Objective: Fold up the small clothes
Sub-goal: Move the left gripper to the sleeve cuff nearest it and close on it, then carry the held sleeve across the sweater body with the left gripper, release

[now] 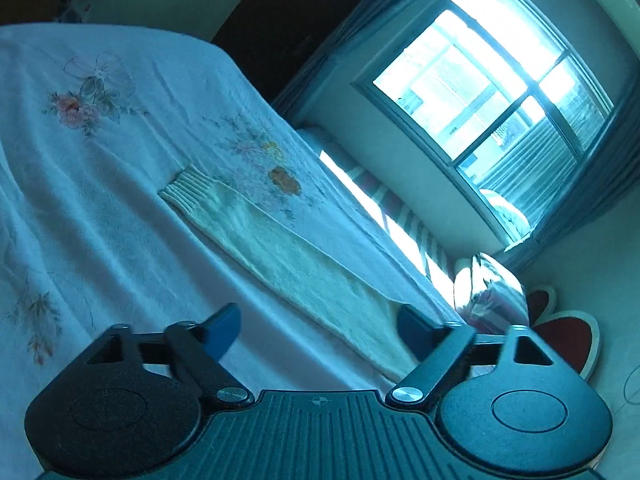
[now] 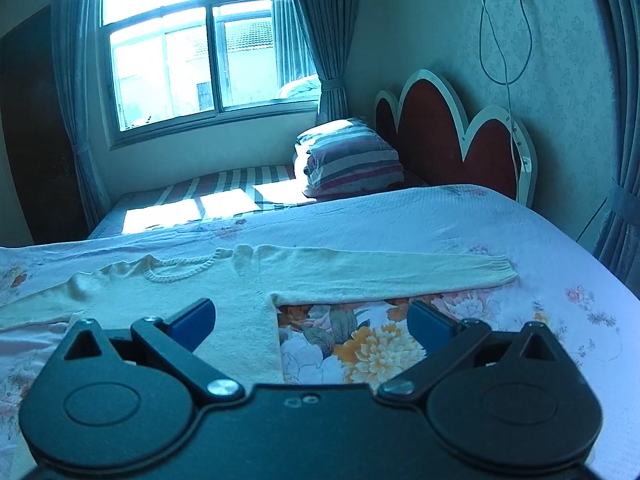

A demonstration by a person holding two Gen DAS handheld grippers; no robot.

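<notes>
A cream knitted sweater (image 2: 224, 292) lies flat on the floral bedspread (image 2: 480, 220), neckline toward the window, one sleeve (image 2: 384, 276) stretched out to the right. In the left wrist view, which is tilted, the other sleeve (image 1: 280, 252) runs diagonally, its ribbed cuff (image 1: 188, 190) at the upper left. My left gripper (image 1: 320, 330) is open above the near part of this sleeve, nothing between its blue pads. Also open is my right gripper (image 2: 312, 320), hovering over the sweater's right side edge below the armpit, holding nothing.
A striped pillow (image 2: 348, 160) lies by the red scalloped headboard (image 2: 448, 136). A second striped bed (image 2: 224, 188) stands under the window (image 2: 192, 44). Curtains (image 2: 624, 160) hang at the right. A cable (image 2: 504, 40) dangles from a wall socket.
</notes>
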